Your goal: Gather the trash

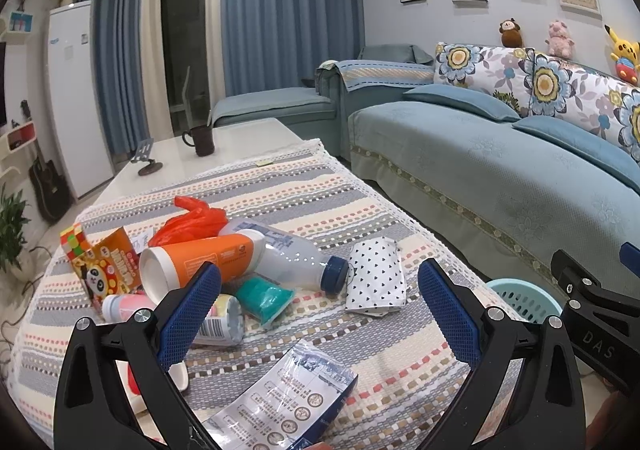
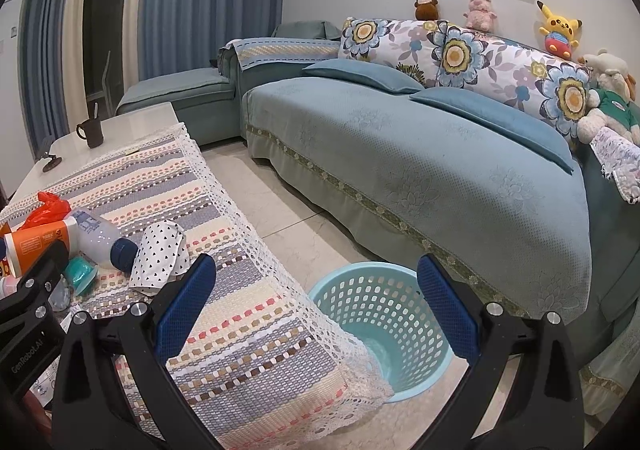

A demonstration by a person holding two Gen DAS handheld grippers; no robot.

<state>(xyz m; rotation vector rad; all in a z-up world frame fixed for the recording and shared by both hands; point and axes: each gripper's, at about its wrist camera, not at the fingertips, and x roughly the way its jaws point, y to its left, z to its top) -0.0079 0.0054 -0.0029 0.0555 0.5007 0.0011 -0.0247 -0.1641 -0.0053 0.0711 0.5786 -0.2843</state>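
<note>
A: Start with the left wrist view. What is the left gripper [image 1: 320,306] doing?

B: Its two blue fingers [image 1: 188,314] stand wide apart with nothing between them, above the striped cloth [image 1: 400,362] on the table.

A: Count the trash.

B: One heap at ten o'clock from the gripper. One orange tube [image 1: 200,262] lies across one clear bottle [image 1: 292,258] with a dark blue cap. One red plastic bag [image 1: 192,219] sits behind them. One teal pouch [image 1: 262,300] lies just below the bottle. One orange panda box [image 1: 108,274] stands at the left, one small pink bottle [image 1: 124,306] beneath it. One spotted mask [image 1: 376,276] lies at twelve o'clock, apart from the heap. One printed wrapper [image 1: 284,406] lies at six o'clock.

A: Anything farther off?

B: One dark mug [image 1: 202,139] on the bare tabletop at eleven o'clock, and three stuffed toys on the sofa [image 1: 480,169] back. The basket [image 1: 524,300] rim peeks in at three o'clock, beside part of the right gripper [image 1: 592,302].

A: Now the right wrist view.

B: The right gripper [image 2: 316,306] is also spread open and holds nothing. One pale blue basket [image 2: 380,314] stands on the floor between its fingers, touching the cloth's [image 2: 248,330] lace edge. The heap sits at nine o'clock: tube [image 2: 36,242], bottle [image 2: 100,238], bag [image 2: 46,209], mask [image 2: 160,254]. The left gripper [image 2: 32,314] body shows at the left edge.
</note>
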